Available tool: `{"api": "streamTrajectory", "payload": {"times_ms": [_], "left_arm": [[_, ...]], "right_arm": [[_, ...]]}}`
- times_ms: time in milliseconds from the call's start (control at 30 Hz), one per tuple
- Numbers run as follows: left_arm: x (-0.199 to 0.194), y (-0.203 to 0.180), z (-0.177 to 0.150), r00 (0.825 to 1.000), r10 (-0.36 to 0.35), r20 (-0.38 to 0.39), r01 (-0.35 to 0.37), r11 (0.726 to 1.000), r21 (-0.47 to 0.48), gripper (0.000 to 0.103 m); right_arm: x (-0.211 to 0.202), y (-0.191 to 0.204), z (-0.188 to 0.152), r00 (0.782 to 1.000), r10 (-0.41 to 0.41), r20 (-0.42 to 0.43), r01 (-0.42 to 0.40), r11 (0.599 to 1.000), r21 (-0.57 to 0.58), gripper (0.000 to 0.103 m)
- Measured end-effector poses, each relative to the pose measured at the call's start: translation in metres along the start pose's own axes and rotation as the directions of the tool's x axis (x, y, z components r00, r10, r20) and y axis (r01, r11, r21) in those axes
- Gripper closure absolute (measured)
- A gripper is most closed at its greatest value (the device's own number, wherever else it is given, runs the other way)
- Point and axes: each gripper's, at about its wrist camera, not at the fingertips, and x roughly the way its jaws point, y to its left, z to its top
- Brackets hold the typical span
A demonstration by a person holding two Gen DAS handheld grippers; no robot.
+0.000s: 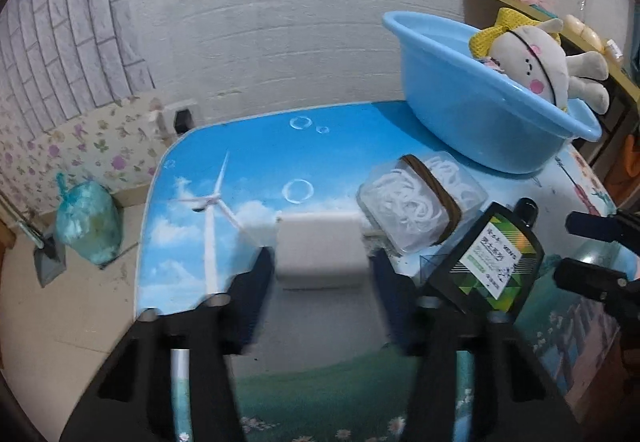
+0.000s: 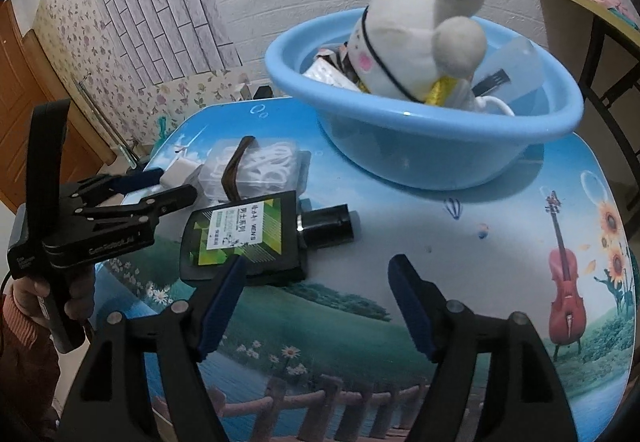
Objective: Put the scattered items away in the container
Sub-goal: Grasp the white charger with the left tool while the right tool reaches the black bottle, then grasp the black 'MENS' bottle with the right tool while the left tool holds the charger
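A blue basin (image 1: pixel 472 122) (image 2: pixel 420 146) stands on the table and holds a white plush toy (image 1: pixel 532 62) (image 2: pixel 416 38) and several small items. My left gripper (image 1: pixel 320 262) (image 2: pixel 172 182) is shut on a white box (image 1: pixel 320 250) (image 2: pixel 180 170). To its right lie a clear box of white cord with a brown band (image 1: pixel 420 206) (image 2: pixel 256 166) and a black bottle with a green label (image 1: pixel 492 258) (image 2: pixel 248 238). My right gripper (image 2: pixel 316 274) (image 1: pixel 568 246) is open and empty, just right of the bottle.
The round table top (image 2: pixel 480 282) (image 1: pixel 248 162) has a printed sky and meadow picture. A green bag (image 1: pixel 88 222) sits on the floor at the left. A wooden shelf (image 1: pixel 520 6) stands behind the basin. A brown door (image 2: pixel 24 122) is at the far left.
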Motion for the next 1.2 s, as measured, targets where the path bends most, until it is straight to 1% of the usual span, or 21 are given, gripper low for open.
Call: {"api": "streamTrajectory", "payload": {"times_ms": [167,233,333,467,633,700,733,800,867,900,933,967,1200], "left_arm": [[-0.003,0.003,-0.004,1.0,-0.002,0.005,0.002,1.0,-0.012,0.059],[-0.005,0.004,-0.007,1.0,-0.001,0.006,0.001,1.0,-0.022,0.059],[-0.009,0.008,-0.013,1.0,-0.003,0.007,0.003,0.999,-0.045,0.059],[-0.016,0.009,-0.02,1.0,0.008,0.002,-0.007,0.999,-0.05,0.059],[-0.022,0.013,-0.027,1.0,0.014,-0.002,-0.014,0.998,-0.053,0.059],[-0.024,0.013,-0.029,1.0,0.019,-0.003,-0.019,0.998,-0.056,0.059],[-0.025,0.013,-0.03,1.0,0.02,-0.002,-0.02,0.998,-0.057,0.059],[-0.026,0.014,-0.032,1.0,0.022,-0.001,-0.022,0.998,-0.062,0.059],[-0.027,0.014,-0.033,1.0,0.026,-0.001,-0.026,0.997,-0.068,0.059],[-0.028,0.013,-0.034,1.0,0.028,-0.002,-0.028,0.997,-0.072,0.059],[-0.029,0.014,-0.034,1.0,0.028,-0.003,-0.028,0.997,-0.074,0.059],[-0.03,0.013,-0.035,1.0,0.026,-0.003,-0.026,0.997,-0.075,0.059],[-0.041,0.001,-0.042,1.0,0.021,0.004,-0.021,0.997,-0.071,0.059]], "right_arm": [[0.004,0.011,0.001,1.0,0.022,-0.01,-0.022,1.0,-0.011,0.024],[0.006,0.016,0.001,0.999,0.032,-0.016,-0.032,0.999,-0.016,0.014],[0.013,0.025,0.0,0.999,0.035,-0.03,-0.036,0.999,-0.032,0.011],[0.024,0.038,-0.002,0.998,0.022,-0.053,-0.025,0.998,-0.061,0.011],[0.031,0.047,0.002,0.998,0.034,-0.055,-0.037,0.998,-0.054,0.01],[0.037,0.052,0.004,0.997,0.021,-0.069,-0.025,0.998,-0.059,0.009],[0.04,0.055,0.004,0.997,0.014,-0.078,-0.019,0.998,-0.064,0.007],[0.043,0.057,0.004,0.997,-0.003,-0.079,-0.003,0.997,-0.075,0.006],[0.048,0.06,0.004,0.996,-0.043,-0.077,0.036,0.995,-0.089,0.006],[0.047,0.059,0.004,0.995,-0.057,-0.077,0.049,0.994,-0.093,0.007],[0.046,0.057,0.004,0.995,-0.057,-0.078,0.05,0.994,-0.094,0.011],[0.045,0.057,0.005,0.996,-0.048,-0.072,0.04,0.994,-0.099,0.012],[0.032,0.043,-0.005,0.996,-0.052,-0.07,0.044,0.994,-0.102,0.013]]}}
